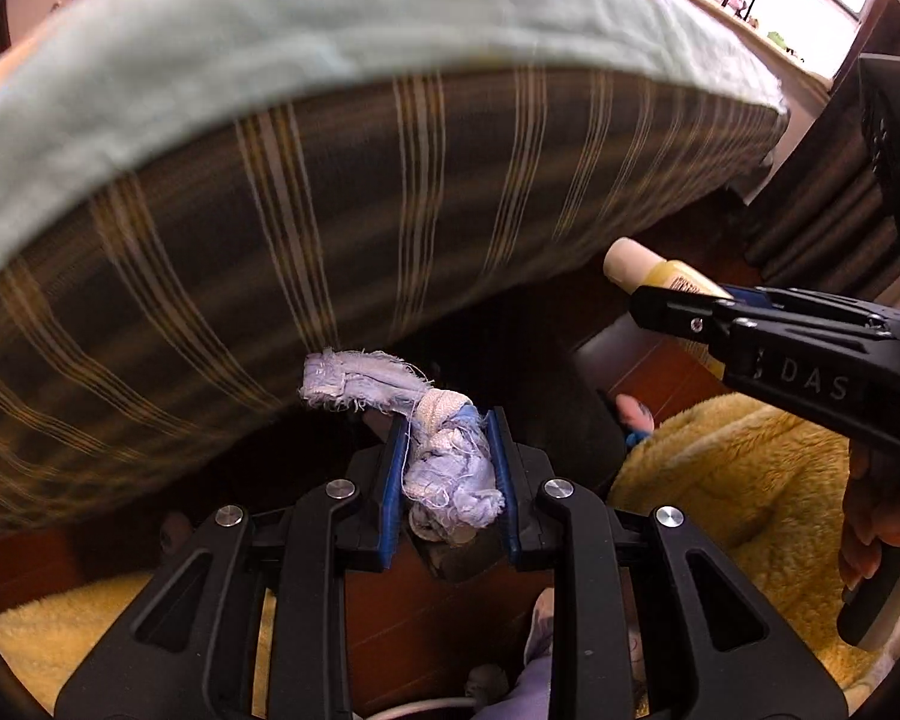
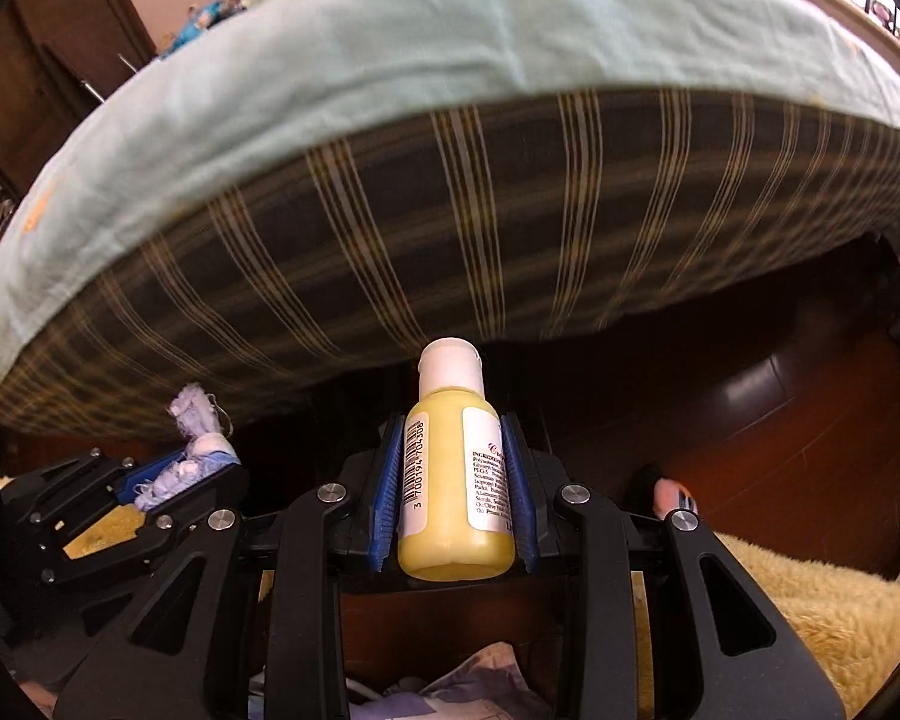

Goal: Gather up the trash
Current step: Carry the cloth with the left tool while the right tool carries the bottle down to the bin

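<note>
Left gripper point(image 1: 447, 468) was clamped on a frayed pale-blue cloth scrap point(image 1: 444, 456), blue pads point(image 1: 392, 480) pinching the wadded end while a loose tail stuck out ahead and to the left, close to the striped mattress side point(image 1: 270, 240). Grip looked partial: only the bunched part sat between the pads, so the carry needed to be smooth with no snagging of the tail on the mattress edge. Right gripper point(image 2: 457, 480) was closed on a small yellow bottle point(image 2: 456, 480), white cap point(image 2: 452, 367) pointing forward, pads on both flanks of the body, base toward the camera. That hold looked square and centred; a smooth round body could still slip, so squeeze had to be kept up. Both items were held off the floor, over dark wood floor point(image 2: 780, 420) and a yellow fluffy rug point(image 2: 840, 612), beside the bed. No bin was visible in either view, so the drop point couldn't be judged. Likely step: carry both to a trash container, release one at a time, cloth first as the weaker hold.
</note>
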Demonstrator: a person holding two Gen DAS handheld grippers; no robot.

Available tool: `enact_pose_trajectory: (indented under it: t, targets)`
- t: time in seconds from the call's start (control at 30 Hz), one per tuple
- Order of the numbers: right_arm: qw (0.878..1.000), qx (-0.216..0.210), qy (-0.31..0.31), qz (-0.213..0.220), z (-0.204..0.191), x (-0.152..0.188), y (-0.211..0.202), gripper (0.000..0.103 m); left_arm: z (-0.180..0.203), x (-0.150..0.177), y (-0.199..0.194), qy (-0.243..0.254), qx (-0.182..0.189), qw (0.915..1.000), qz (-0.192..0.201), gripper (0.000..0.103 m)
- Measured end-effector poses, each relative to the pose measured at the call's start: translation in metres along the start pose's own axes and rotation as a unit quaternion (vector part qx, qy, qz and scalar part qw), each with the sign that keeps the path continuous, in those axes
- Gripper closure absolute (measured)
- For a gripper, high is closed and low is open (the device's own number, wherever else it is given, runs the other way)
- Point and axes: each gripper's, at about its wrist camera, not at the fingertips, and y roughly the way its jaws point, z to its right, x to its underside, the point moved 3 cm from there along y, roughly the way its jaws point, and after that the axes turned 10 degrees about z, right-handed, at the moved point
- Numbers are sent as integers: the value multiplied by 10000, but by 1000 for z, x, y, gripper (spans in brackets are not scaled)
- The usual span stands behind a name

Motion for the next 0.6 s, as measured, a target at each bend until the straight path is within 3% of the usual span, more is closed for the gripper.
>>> enact_pose_trajectory:
  t: [0.33,0.5,0.6]
  targets:
    - [9996,-76,87,-244,-1,5,23,69,5,3,27,-19,90,9996,-277,78]
    - [9997,-38,139,-190,4,-10,25,69,16,-1,37,44,60,9993,-367,70]
    - [9998,69,156,-105,8,-14,17,60,15,0,37,20,-10,9993,-380,64]
